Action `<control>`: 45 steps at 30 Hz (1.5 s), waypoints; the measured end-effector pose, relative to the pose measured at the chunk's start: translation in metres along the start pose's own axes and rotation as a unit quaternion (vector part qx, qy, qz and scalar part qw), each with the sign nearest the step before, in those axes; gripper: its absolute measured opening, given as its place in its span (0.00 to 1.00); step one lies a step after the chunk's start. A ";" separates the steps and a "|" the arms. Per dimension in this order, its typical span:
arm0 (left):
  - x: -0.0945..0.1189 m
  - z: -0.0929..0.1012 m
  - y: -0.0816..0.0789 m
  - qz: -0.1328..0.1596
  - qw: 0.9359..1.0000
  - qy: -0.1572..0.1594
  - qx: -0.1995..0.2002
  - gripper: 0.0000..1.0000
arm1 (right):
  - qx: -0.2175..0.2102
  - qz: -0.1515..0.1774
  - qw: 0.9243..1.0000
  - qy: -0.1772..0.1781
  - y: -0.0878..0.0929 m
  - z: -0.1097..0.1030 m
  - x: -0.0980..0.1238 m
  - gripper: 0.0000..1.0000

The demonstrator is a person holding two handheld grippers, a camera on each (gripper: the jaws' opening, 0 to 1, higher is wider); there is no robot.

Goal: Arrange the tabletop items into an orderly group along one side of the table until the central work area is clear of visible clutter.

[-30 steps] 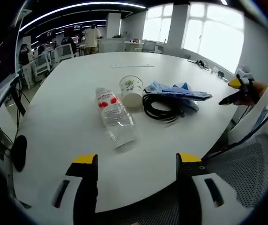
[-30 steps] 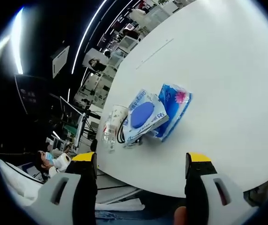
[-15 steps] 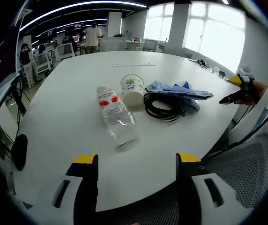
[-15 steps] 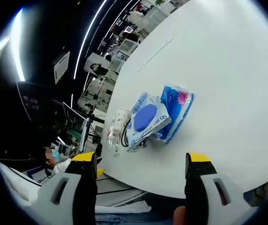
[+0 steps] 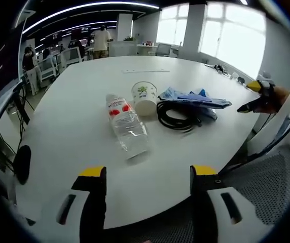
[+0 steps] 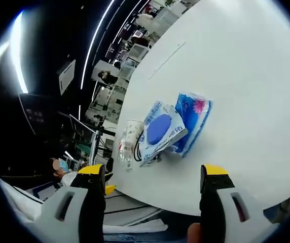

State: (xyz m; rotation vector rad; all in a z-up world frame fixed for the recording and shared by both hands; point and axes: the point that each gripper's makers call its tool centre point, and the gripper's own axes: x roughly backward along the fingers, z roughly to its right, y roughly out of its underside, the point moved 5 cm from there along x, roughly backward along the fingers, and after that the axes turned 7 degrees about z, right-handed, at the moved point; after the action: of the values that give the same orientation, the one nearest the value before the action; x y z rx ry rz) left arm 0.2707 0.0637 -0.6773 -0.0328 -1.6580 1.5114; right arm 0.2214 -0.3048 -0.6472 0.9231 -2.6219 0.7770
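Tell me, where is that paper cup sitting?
In the left gripper view, the paper cup stands mid-table, between the lying water bottle and the coiled black cable.

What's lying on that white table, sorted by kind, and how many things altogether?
Plastic water bottle: 1
Paper cup: 1
Coiled black cable: 1
Soft packs, wipes pack and tissue pack: 2
Total: 5

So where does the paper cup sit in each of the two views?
Left gripper view: the paper cup stands upright just above centre, between the lying water bottle and the coiled black cable.
Right gripper view: the cup is left of centre, at the left end of the cluster, partly behind the white wipes pack.
Shared landmark: the water bottle, right beside the cup in both.
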 end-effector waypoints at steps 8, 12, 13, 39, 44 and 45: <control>0.001 0.000 -0.003 0.008 1.000 -0.005 0.002 0.68 | 0.003 -0.007 1.000 -0.005 0.004 -0.003 -0.004 0.76; 0.002 0.000 -0.004 0.011 1.000 -0.008 0.003 0.68 | 0.000 -0.009 1.000 -0.003 0.007 -0.001 -0.006 0.75; 0.002 0.000 -0.005 0.012 1.000 -0.008 0.003 0.68 | 0.000 -0.011 1.000 -0.002 0.008 -0.001 -0.007 0.75; 0.009 0.000 -0.022 0.057 0.998 -0.026 0.017 0.66 | -0.057 -0.003 0.998 -0.002 0.003 -0.012 -0.042 0.72; 0.010 -0.001 -0.024 0.062 0.997 -0.030 0.019 0.65 | -0.053 -0.006 0.999 0.007 0.007 -0.011 -0.047 0.72; 0.010 -0.001 -0.025 0.064 0.997 -0.030 0.020 0.65 | -0.053 -0.007 0.999 0.007 0.007 -0.011 -0.048 0.72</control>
State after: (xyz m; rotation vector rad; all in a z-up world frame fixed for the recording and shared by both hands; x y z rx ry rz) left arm 0.2778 0.0631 -0.6511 -0.0727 -1.7008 1.6551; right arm 0.2545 -0.2691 -0.6601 0.9007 -2.6137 0.6310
